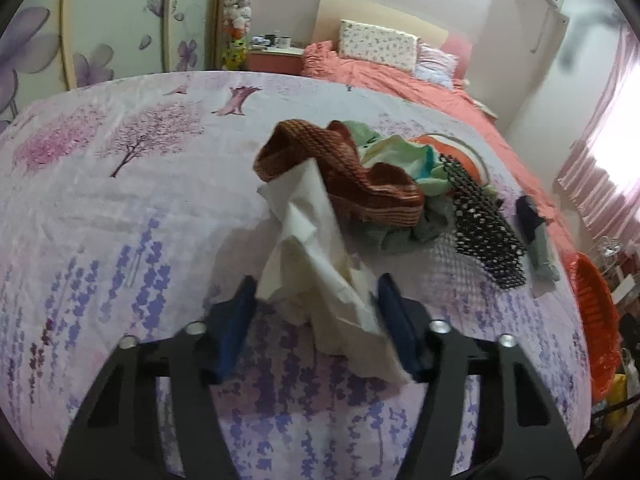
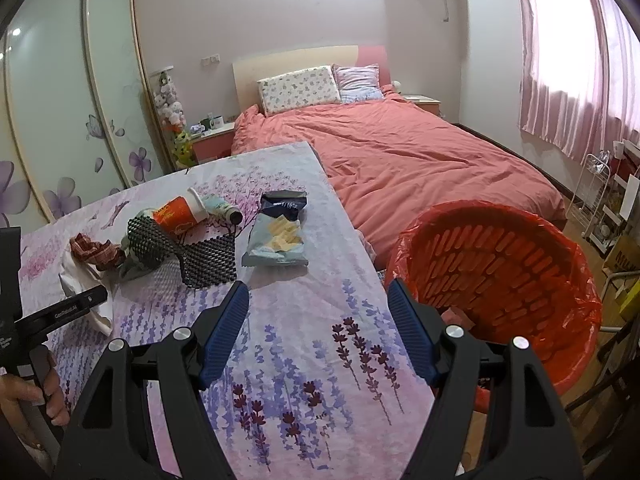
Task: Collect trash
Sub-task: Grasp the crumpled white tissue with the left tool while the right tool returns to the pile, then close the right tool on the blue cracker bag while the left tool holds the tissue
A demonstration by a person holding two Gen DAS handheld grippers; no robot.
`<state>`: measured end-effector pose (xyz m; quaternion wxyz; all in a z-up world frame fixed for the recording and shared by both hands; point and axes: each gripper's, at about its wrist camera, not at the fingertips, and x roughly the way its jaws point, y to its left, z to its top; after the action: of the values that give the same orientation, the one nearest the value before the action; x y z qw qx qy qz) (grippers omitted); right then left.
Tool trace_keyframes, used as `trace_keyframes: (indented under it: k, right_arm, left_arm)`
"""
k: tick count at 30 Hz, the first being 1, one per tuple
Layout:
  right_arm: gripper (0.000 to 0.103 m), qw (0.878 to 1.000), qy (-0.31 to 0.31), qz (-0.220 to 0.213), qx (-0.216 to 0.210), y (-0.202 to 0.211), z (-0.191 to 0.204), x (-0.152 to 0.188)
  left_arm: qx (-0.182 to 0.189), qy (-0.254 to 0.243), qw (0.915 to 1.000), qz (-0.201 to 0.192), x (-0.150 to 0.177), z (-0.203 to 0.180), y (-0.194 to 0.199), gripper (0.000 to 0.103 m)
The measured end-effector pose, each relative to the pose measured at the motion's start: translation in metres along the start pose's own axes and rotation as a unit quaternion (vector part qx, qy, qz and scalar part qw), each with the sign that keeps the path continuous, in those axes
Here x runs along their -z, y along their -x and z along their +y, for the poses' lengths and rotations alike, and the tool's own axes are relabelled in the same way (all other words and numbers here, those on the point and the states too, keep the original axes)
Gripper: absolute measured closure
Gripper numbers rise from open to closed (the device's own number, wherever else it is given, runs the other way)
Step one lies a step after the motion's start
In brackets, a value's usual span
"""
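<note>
My left gripper stands open around a crumpled white tissue that lies on the flowered table; its blue pads flank the tissue without pressing it. Behind it sit a brown knitted rag, a black mesh sheet and a paper cup. My right gripper is open and empty above the table's right edge. In its view I see the tissue, the paper cup, the mesh, a snack bag and the orange bin with a red liner.
A bed with a salmon cover stands behind the table. The bin stands off the table's right side, also seen in the left wrist view. A wire rack stands by the curtained window. A wardrobe is at the left.
</note>
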<state>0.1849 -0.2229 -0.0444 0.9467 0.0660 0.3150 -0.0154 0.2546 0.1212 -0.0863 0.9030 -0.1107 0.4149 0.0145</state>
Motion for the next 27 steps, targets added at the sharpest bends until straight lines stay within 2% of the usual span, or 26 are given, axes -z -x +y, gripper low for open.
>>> trace_keyframes:
  k: [5,8,16,20,27]
  right_arm:
    - [0.031,1.0,0.003,0.007,-0.004,-0.006,0.007,0.002]
    - [0.031,1.0,0.009,0.011,-0.006,-0.009,0.012,0.004]
    - [0.031,1.0,0.006,0.025,-0.01,-0.027,0.021,0.001]
    - [0.031,1.0,0.004,0.028,0.0,-0.039,0.025,-0.006]
    - [0.031,0.999,-0.016,0.044,0.017,-0.076,0.032,-0.024]
  left_arm:
    - [-0.012,-0.022,0.9997,-0.003,-0.001,0.01,0.008,0.059]
    - [-0.032,-0.024,0.9992,-0.006,-0.004,0.026,0.015,0.061]
    - [-0.131,-0.031,0.9908,-0.015,-0.026,0.074,0.011,0.057]
    - [-0.124,-0.026,0.992,-0.01,-0.029,0.084,0.004,0.054]
    - [-0.087,0.005,0.9961,0.006,-0.028,0.097,0.0,0.051]
